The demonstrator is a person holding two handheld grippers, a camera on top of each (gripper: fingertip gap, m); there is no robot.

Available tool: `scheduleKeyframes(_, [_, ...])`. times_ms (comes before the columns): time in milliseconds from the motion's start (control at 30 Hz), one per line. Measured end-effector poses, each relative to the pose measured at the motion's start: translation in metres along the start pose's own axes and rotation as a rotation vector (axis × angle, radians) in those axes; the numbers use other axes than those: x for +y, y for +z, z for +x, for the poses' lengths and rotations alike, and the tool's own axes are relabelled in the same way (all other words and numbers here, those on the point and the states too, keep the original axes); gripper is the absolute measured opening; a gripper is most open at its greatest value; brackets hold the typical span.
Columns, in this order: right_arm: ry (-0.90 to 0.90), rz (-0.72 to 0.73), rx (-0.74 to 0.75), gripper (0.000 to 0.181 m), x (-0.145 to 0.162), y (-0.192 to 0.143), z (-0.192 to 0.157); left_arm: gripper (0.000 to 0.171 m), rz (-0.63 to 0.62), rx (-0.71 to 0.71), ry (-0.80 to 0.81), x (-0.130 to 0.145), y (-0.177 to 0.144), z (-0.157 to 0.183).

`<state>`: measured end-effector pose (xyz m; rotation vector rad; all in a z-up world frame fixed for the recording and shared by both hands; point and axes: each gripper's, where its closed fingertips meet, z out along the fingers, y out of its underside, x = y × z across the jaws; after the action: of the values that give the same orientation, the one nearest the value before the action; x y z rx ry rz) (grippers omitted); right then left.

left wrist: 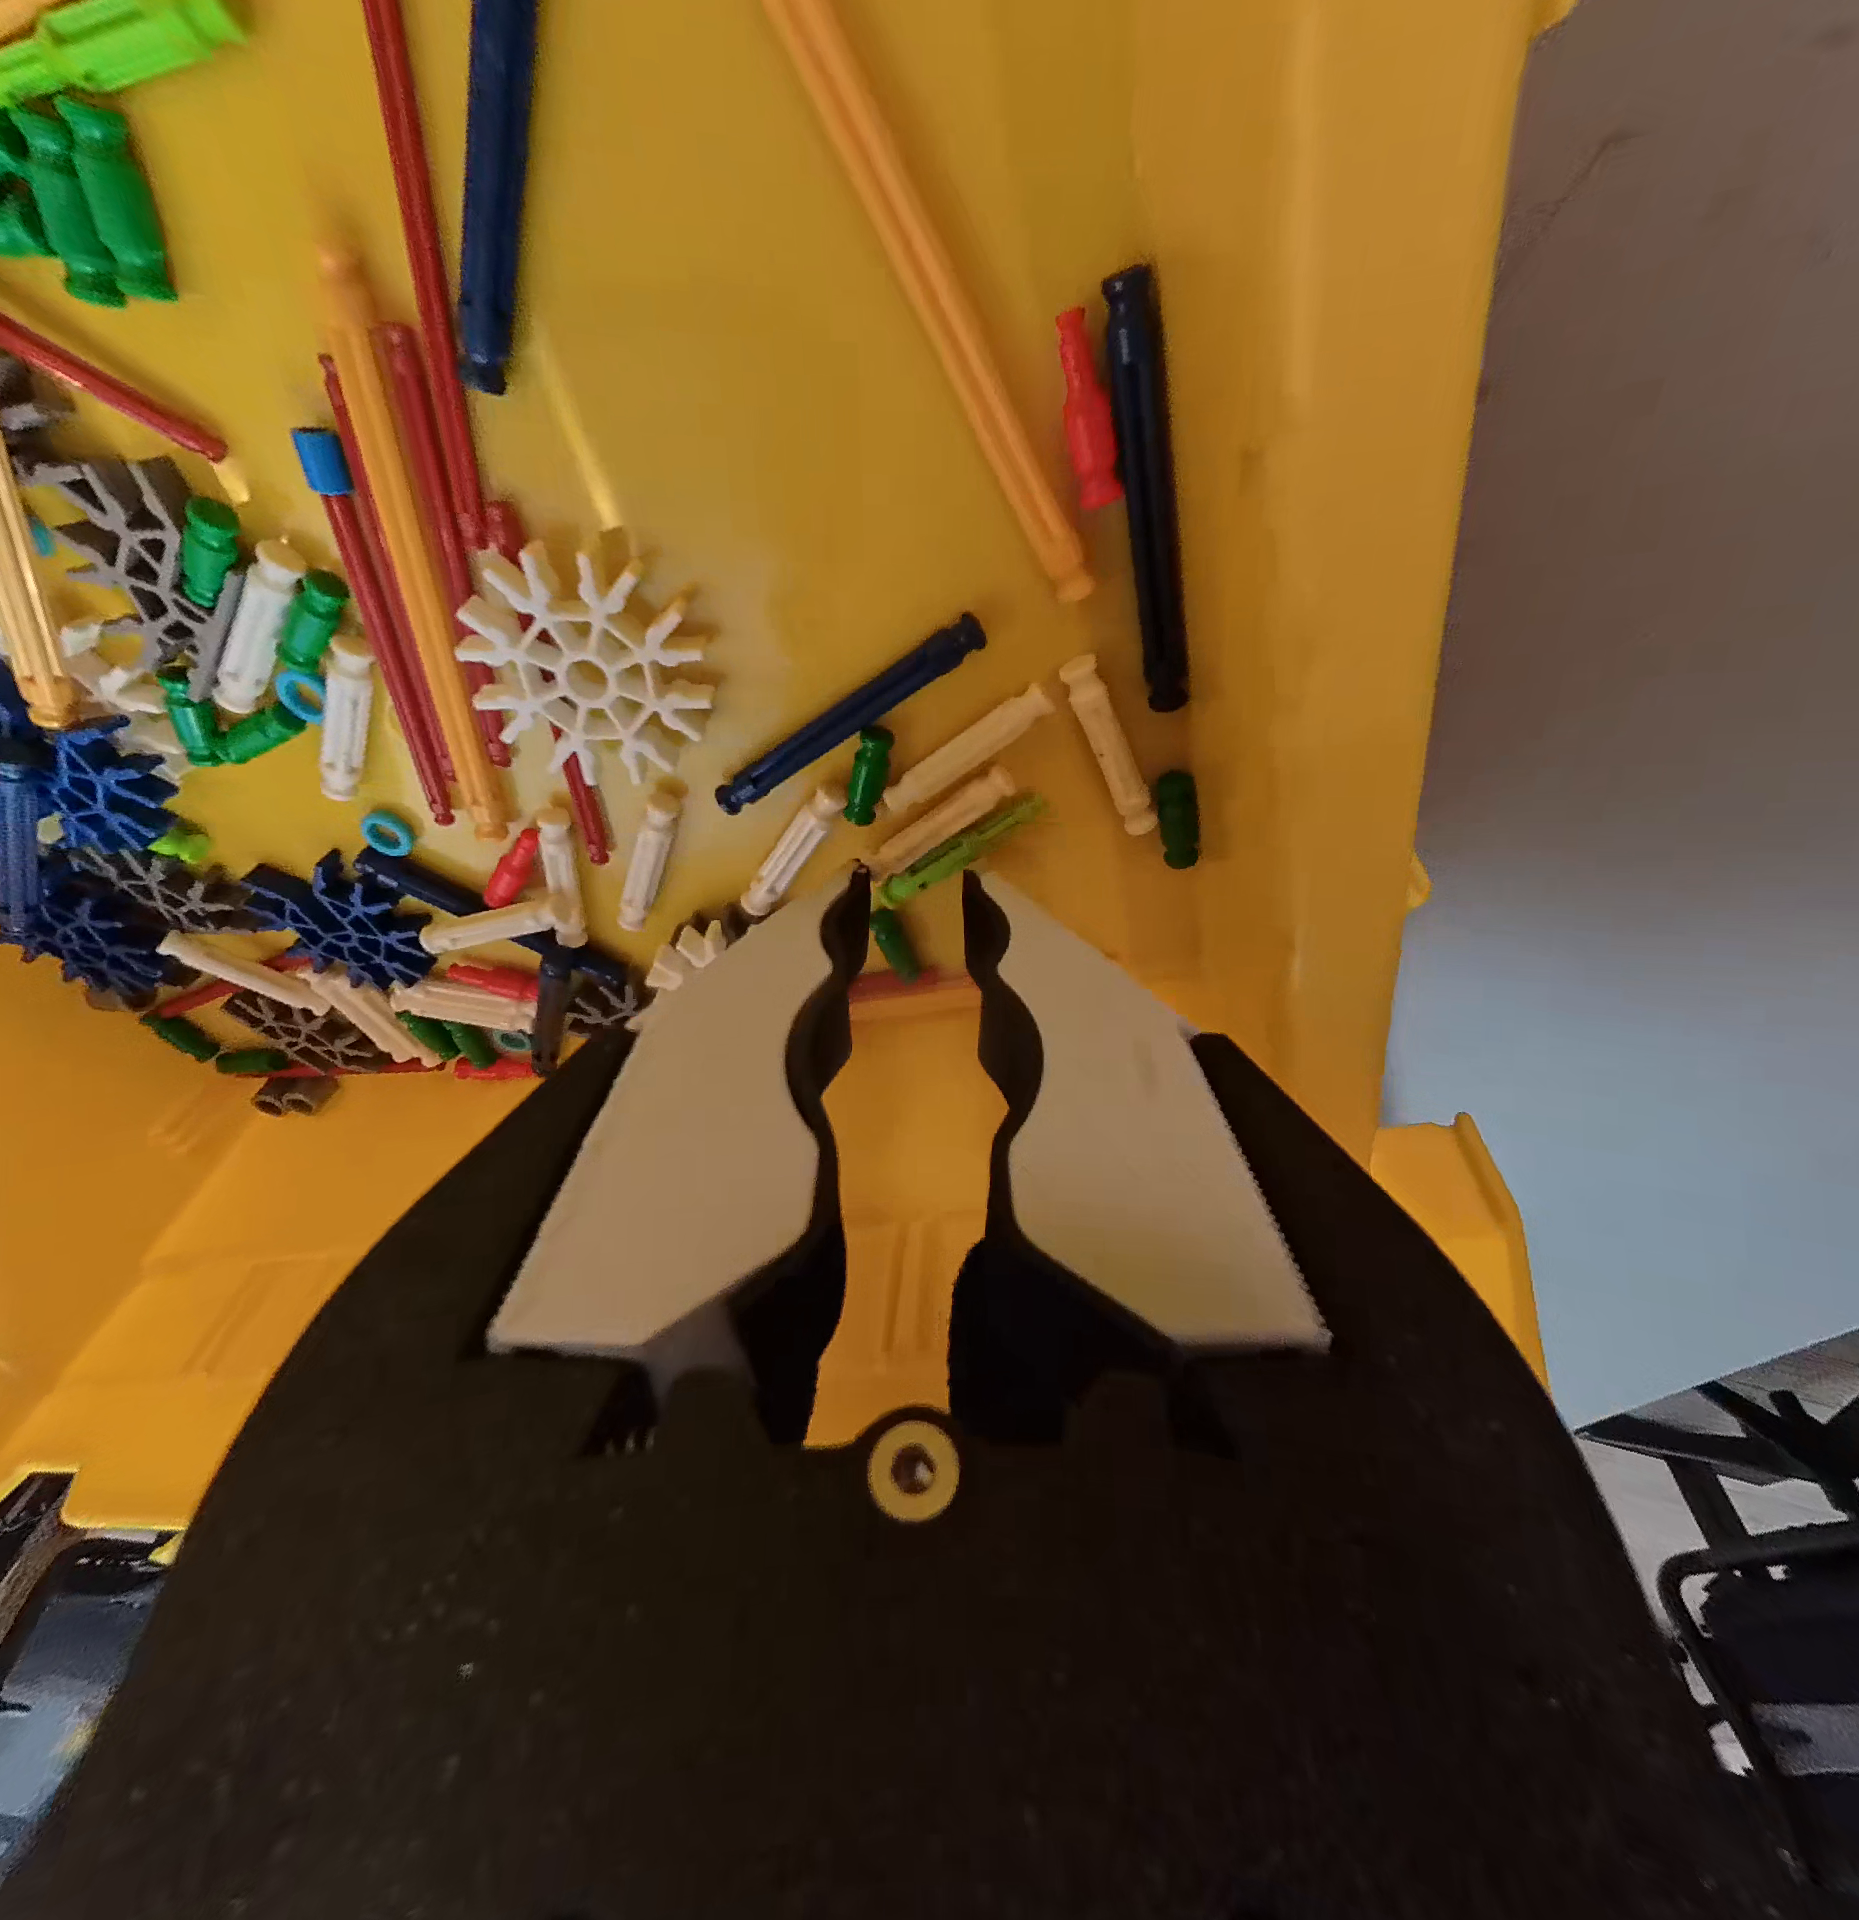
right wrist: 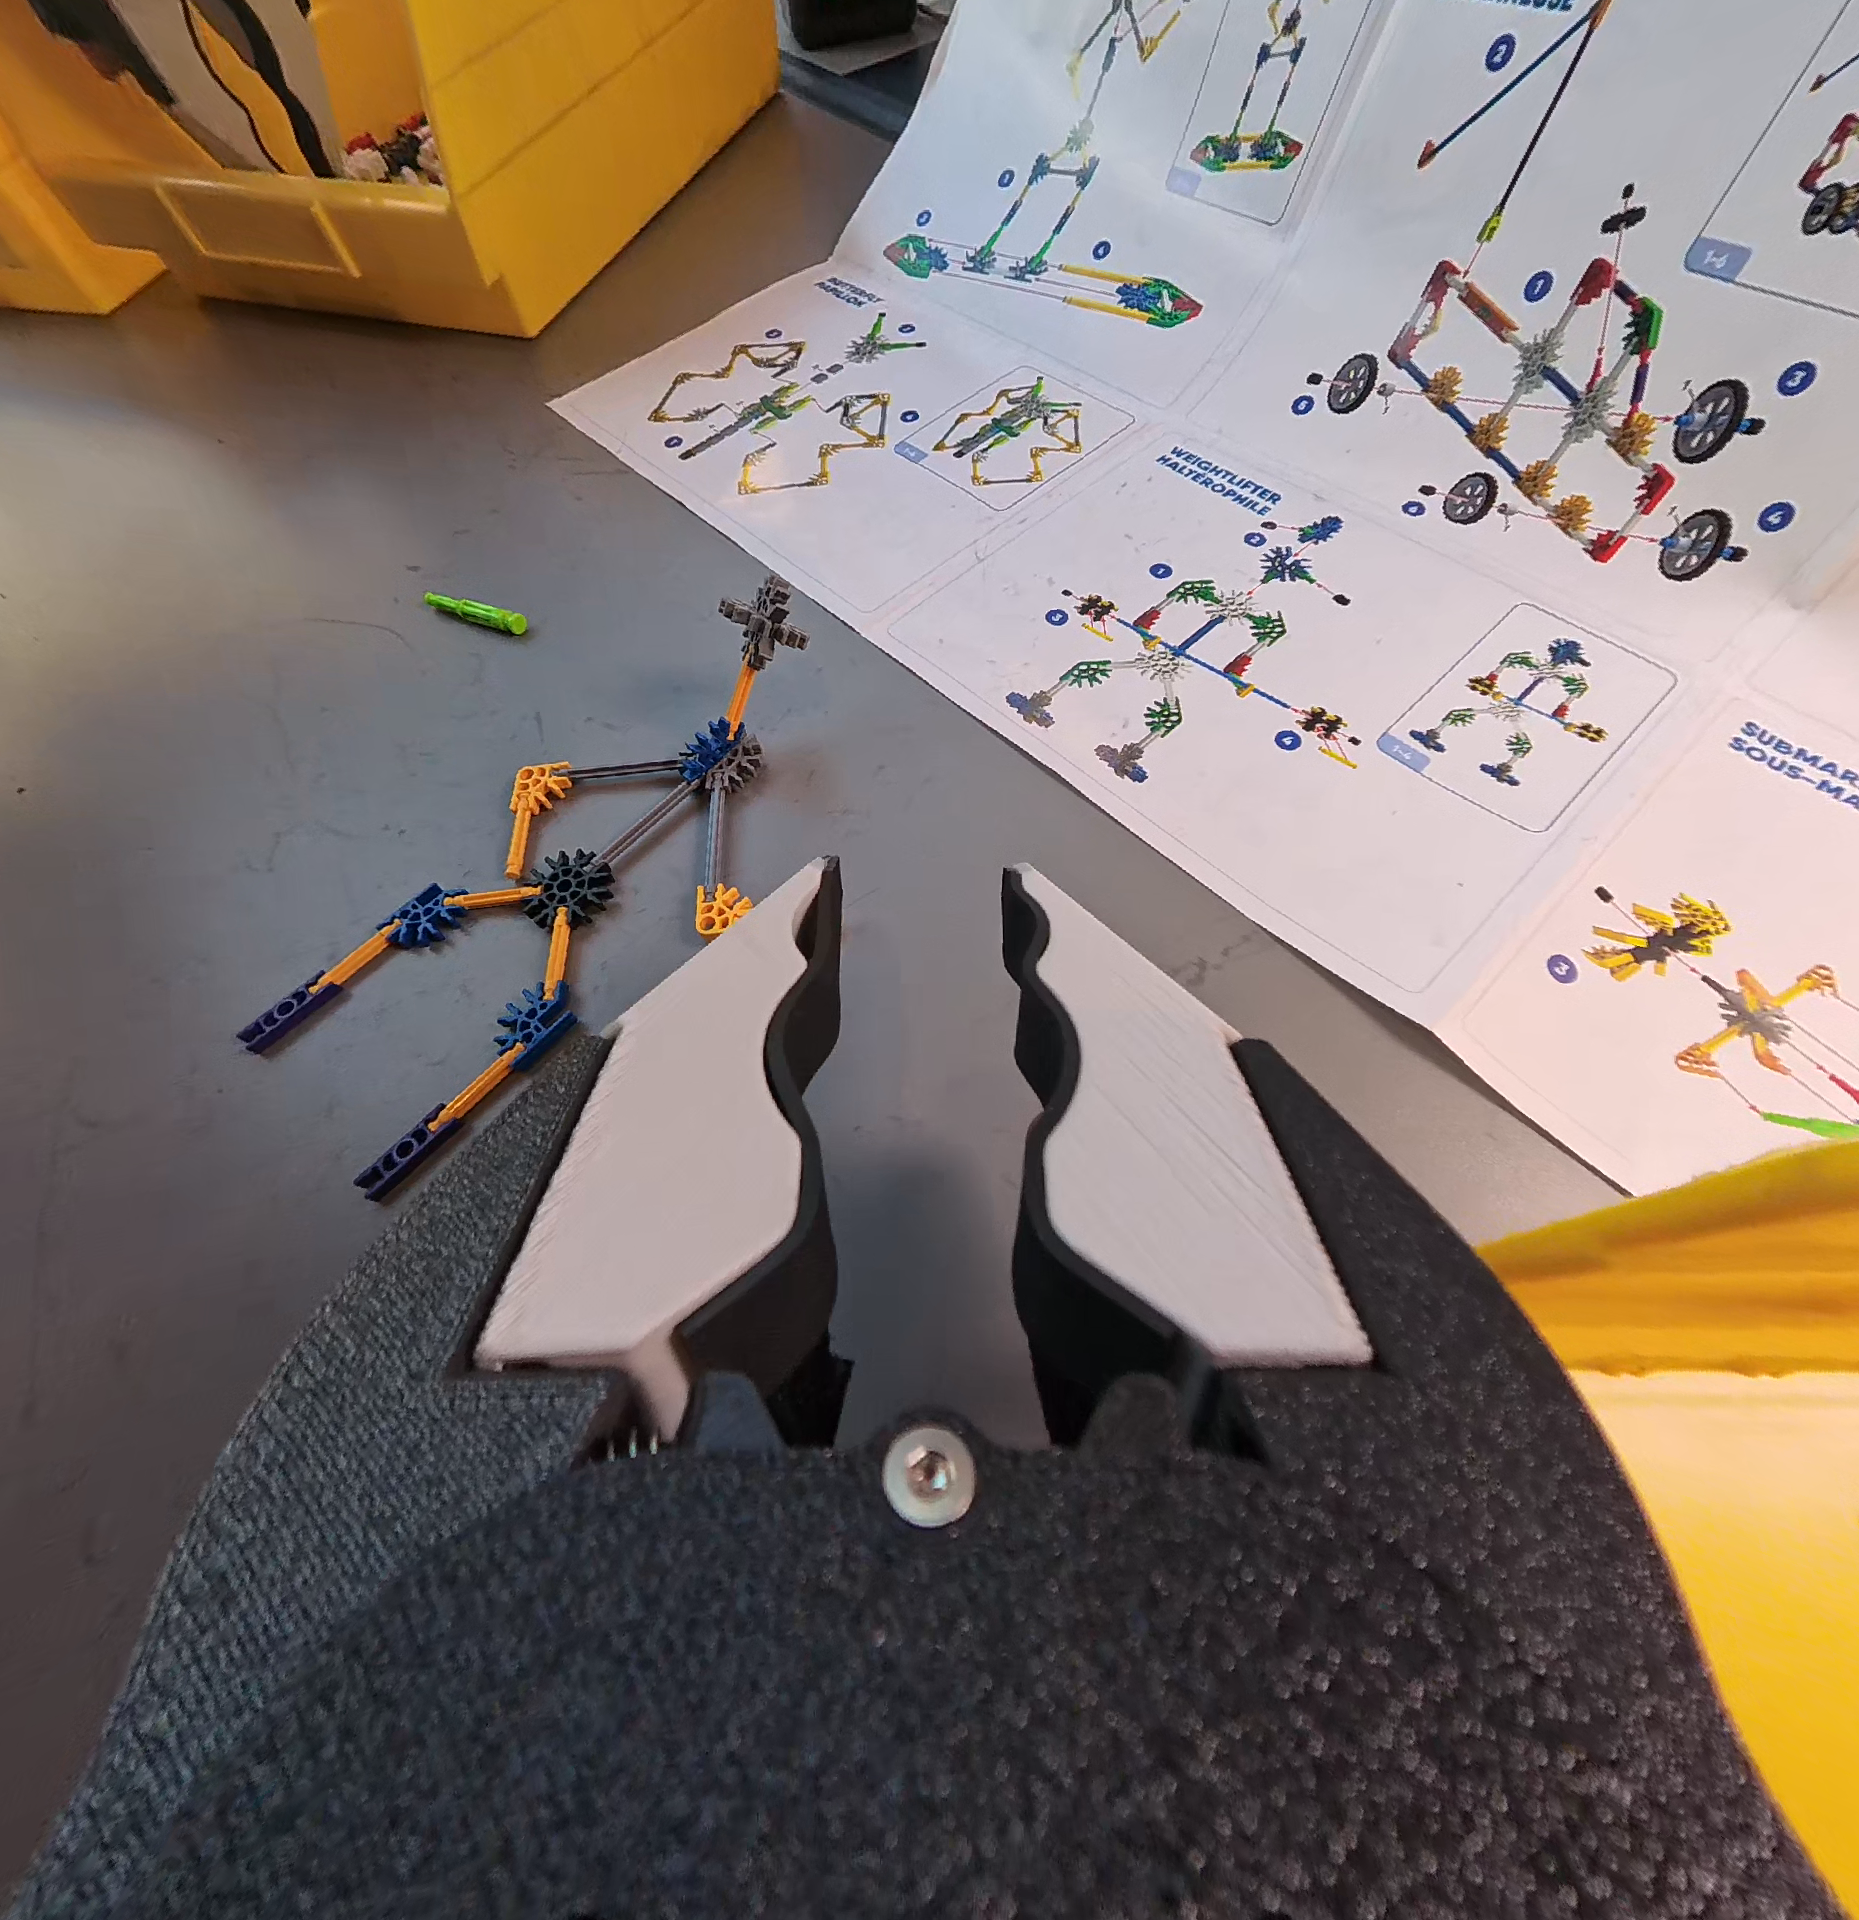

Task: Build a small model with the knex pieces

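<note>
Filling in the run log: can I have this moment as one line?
left gripper: open, inside yellow plastic bin, tips by lime-green short rod | right gripper: open, empty, above grey table beside rod-and-connector figure

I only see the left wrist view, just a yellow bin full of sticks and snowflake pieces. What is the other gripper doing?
Observer: The right gripper hangs open over a grey table, holding nothing.
Operator: Is anything built yet?
Observer: Yes, a small stick figure model of orange rods and blue connectors lies flat, just left of the fingertips.
Operator: Any loose pieces out there?
Observer: One lime green rod lies alone on the table, beyond the model.
Operator: How do we know what to build?
Observer: A big unfolded instruction sheet with pictures of models lies to the right of the model.
</note>
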<state>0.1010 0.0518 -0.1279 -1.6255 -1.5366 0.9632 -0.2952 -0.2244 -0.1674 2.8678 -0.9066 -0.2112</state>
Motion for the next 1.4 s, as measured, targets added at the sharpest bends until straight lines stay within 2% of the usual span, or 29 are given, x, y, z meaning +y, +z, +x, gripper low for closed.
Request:
scheduleKeyframes(300, [-0.003, 0.001, -0.002, 0.03, 0.0, 0.0, -0.001, 0.014, 0.001, 0.024, -0.023, 0.003, 0.004, 0.006])
scheduleKeyframes(533, [0.002, 0.001, -0.003, 0.03, 0.0, 0.0, 0.0, 0.017, 0.003, -0.075, -0.044, 0.006, 0.003, -0.004])
scheduleKeyframes(700, [0.003, -0.002, -0.004, 0.03, 0.001, 0.0, 0.0, 0.006, 0.019, -0.126, -0.034, 0.005, -0.002, -0.004])
scheduleKeyframes(1267, [-0.008, -0.009, -0.01, 0.03, 0.001, 0.001, -0.002, 0.005, -0.026, -0.039, -0.018, 0.004, 0.004, 0.007])
scheduleKeyframes(1400, [-0.014, -0.002, -0.009, 0.03, 0.0, 0.0, -0.003, 0.005, 0.018, -0.076, -0.062, 0.0, -0.014, 0.001])
